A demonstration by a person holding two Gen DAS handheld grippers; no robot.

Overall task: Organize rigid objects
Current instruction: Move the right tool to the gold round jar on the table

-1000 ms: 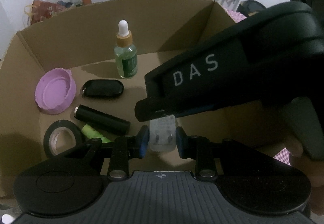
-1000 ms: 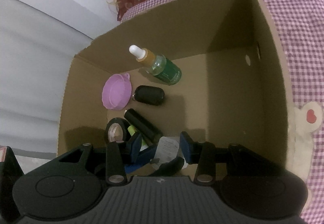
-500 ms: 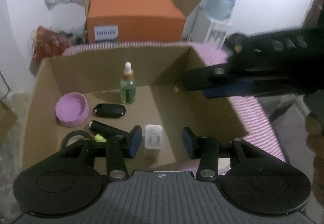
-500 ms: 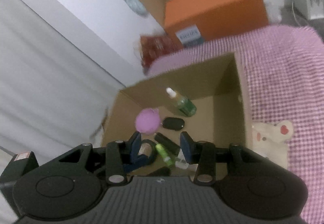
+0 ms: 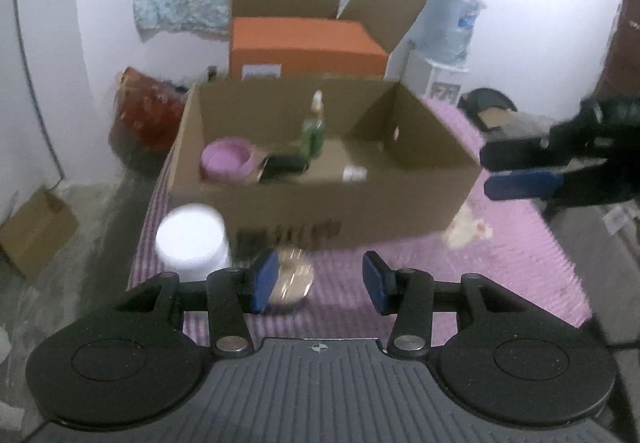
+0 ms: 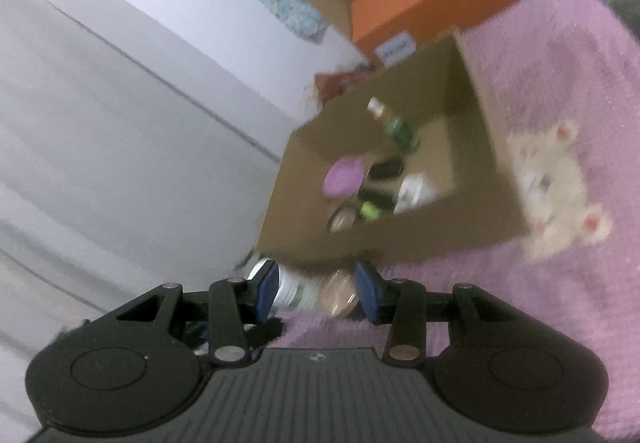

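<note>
Pink bedding (image 5: 500, 267) carried the box (image 5: 360, 203); outside it stood a white tub (image 5: 190, 243), probably light, stiff, slippery, best pinched across its sides. Left claw (image 5: 318, 283) was opening, empty; right claw (image 6: 316, 291) part-open, empty.

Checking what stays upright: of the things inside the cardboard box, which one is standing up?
The green dropper bottle with the white tip, near the back wall of the cardboard box. The purple lid, black case and white charger all lie flat.
</note>
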